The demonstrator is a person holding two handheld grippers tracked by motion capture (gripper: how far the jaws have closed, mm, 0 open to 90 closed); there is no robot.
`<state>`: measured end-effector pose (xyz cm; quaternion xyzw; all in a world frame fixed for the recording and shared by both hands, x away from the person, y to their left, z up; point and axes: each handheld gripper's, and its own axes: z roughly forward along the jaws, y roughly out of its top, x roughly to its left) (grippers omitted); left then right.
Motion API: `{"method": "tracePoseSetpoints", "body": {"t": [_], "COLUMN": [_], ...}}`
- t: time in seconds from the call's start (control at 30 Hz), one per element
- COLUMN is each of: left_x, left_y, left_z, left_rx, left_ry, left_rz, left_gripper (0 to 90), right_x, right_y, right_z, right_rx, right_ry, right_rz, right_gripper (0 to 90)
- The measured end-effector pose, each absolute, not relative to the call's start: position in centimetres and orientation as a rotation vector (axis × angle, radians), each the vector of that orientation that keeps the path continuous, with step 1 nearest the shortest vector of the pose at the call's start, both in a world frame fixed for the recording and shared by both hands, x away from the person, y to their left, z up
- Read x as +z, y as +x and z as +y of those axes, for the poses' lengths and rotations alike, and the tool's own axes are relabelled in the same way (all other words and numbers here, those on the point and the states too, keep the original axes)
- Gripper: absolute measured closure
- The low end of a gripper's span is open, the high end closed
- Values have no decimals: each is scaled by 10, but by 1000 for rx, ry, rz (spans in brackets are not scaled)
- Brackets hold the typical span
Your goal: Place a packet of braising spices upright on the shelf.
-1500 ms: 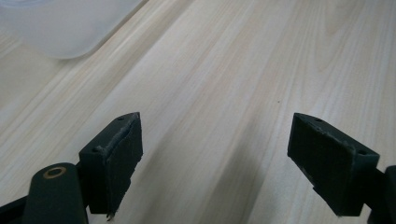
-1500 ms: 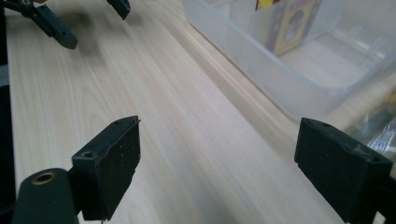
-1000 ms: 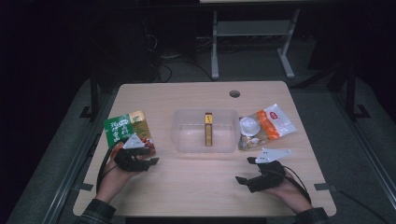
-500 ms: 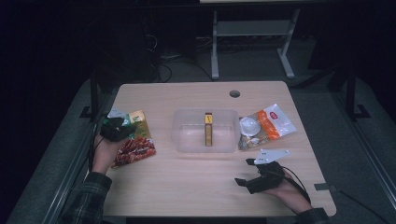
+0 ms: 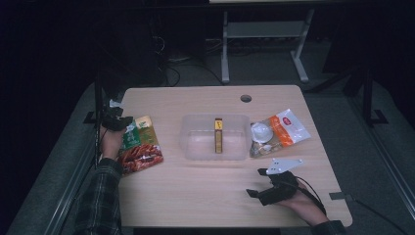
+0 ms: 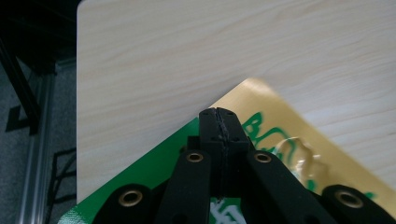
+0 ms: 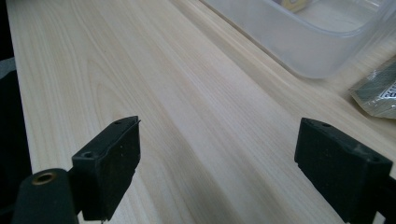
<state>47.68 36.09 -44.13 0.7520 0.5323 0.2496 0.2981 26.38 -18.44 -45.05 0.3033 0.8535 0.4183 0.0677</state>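
L tool (image 6: pixel 219 122) over lengthwise packet (image 5: pixel 139 144).

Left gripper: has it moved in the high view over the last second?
Yes. The left gripper has gone away from the clear bin, out to the table's left edge.

In the left gripper view, the green and yellow snack packet (image 6: pixel 280 140) runs off the bottom edge, its printed lettering partly covered by the black fingers (image 6: pixel 219 135). In the right gripper view, the clear plastic tub (image 7: pixel 299 42) is cut by the top and right edges, and a grey printed packet (image 7: pixel 378 91) is cropped at the right, its text unreadable.
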Motion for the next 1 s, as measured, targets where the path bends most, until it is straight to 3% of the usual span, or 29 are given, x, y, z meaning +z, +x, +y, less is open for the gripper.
{"method": "tracePoseSetpoints", "body": {"t": [0.6,1.0], "left_x": [-467,-465], "left_y": [488,485], "left_z": [369,362], "left_rx": [682,612], "left_ry": [1991,2027], "left_rz": [1471,1424], "left_gripper": [899,900], "right_x": [-453,-454], "right_y": [253,250], "right_z": [-194,-195], "right_rx": [1241,1230], "right_ry": [947,960], "right_rz": [2552,2555], "right_gripper": [142,142]}}
